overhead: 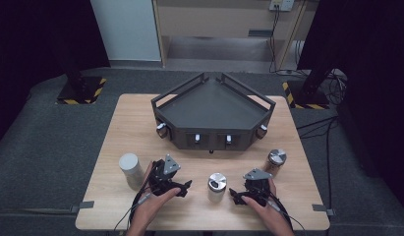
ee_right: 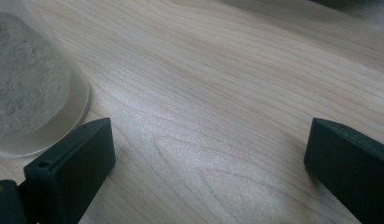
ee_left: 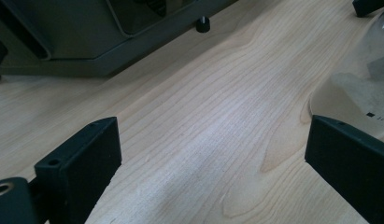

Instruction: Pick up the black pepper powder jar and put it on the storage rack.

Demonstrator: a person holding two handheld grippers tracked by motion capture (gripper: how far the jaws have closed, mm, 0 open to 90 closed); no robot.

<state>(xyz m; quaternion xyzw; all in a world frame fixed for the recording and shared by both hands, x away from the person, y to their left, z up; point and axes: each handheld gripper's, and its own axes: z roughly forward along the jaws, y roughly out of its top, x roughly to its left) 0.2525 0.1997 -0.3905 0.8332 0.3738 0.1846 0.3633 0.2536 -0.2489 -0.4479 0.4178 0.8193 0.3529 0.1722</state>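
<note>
The middle jar (overhead: pixel 217 187), silver-lidded and holding pale powder, stood on the wooden table (overhead: pixel 130 118) in front of the dark tray (overhead: pixel 212 105). Left of the jar, the left gripper (overhead: pixel 182 188) rested with jaws spread, empty. Right of it, the right gripper (overhead: pixel 237 195) lay likewise spread, gripping nothing.

A small clear jar (overhead: pixel 217 187) with a silver lid stands upright on the table (overhead: pixel 126 128), near its front edge, about midway between the left and right edges. Pale grey powder fills its lower part (ee_right: pixel 21 84), and a small dark mark shows on the lid.
</note>
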